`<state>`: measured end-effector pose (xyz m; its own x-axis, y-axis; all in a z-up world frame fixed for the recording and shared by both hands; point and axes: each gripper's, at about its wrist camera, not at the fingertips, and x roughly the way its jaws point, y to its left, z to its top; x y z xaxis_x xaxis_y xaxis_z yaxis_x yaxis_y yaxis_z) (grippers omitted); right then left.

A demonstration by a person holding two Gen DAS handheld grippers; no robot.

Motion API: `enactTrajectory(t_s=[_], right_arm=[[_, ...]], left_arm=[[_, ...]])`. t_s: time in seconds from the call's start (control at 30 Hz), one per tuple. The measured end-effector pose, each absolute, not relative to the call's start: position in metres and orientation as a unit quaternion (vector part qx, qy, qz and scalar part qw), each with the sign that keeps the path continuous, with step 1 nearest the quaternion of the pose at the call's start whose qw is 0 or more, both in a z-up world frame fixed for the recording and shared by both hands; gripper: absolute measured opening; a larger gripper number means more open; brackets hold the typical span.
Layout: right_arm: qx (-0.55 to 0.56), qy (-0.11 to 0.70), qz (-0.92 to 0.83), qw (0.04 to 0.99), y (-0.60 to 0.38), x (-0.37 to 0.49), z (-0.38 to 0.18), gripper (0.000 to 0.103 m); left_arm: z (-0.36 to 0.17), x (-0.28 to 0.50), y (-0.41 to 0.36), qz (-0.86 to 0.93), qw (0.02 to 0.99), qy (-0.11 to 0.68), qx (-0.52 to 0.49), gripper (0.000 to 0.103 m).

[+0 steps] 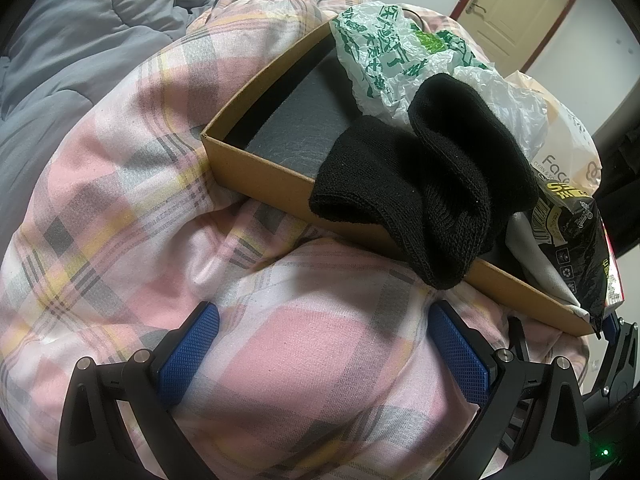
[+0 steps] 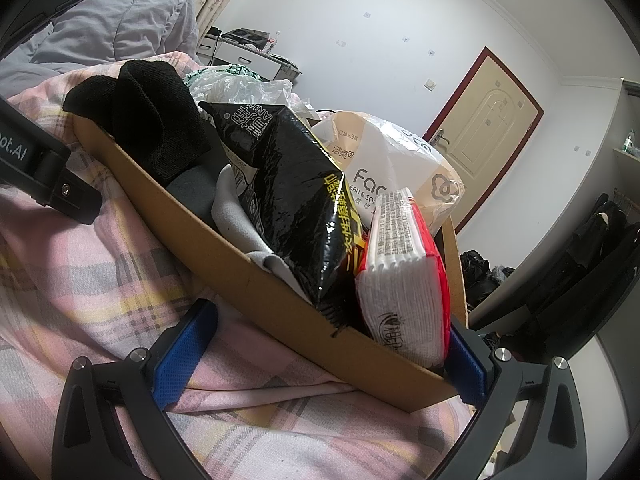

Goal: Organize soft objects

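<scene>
Cardboard box sits on the pink plaid quilt, long and shallow, dark liner showing at its bare far-left end. Black knit socks lie draped over the near wall of the box, one cuff hanging outside toward the quilt. Behind them a crumpled white-green plastic bag, half in the box. At the right end of the box I see a black-yellow pouch, a grey cloth under it, a red-white tissue pack standing on edge at the corner, and a beige tissue bundle behind.

My left gripper hovers over the quilt just short of the box, jaws spread wide, nothing between the blue pads. My right gripper is also wide apart, straddling the box corner: right pad just beside the tissue pack, contact unclear, left pad over the quilt, gripping nothing.

Grey duvet beyond the quilt, cream door in the far wall
</scene>
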<state>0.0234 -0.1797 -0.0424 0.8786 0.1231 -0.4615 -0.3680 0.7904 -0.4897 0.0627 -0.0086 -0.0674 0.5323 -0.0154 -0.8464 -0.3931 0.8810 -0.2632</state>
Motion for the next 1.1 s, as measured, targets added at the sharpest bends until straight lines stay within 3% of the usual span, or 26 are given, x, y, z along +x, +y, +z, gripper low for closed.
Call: enactTrajectory(t_s=[1.1], right_arm=[[-0.295,0.207,0.134,0.923,-0.1798,0.0238,-0.0424,0.102]], left_arm=[[-0.0671,0.0624,-0.0090,0.111,0.848,0.471,-0.217,0.103]])
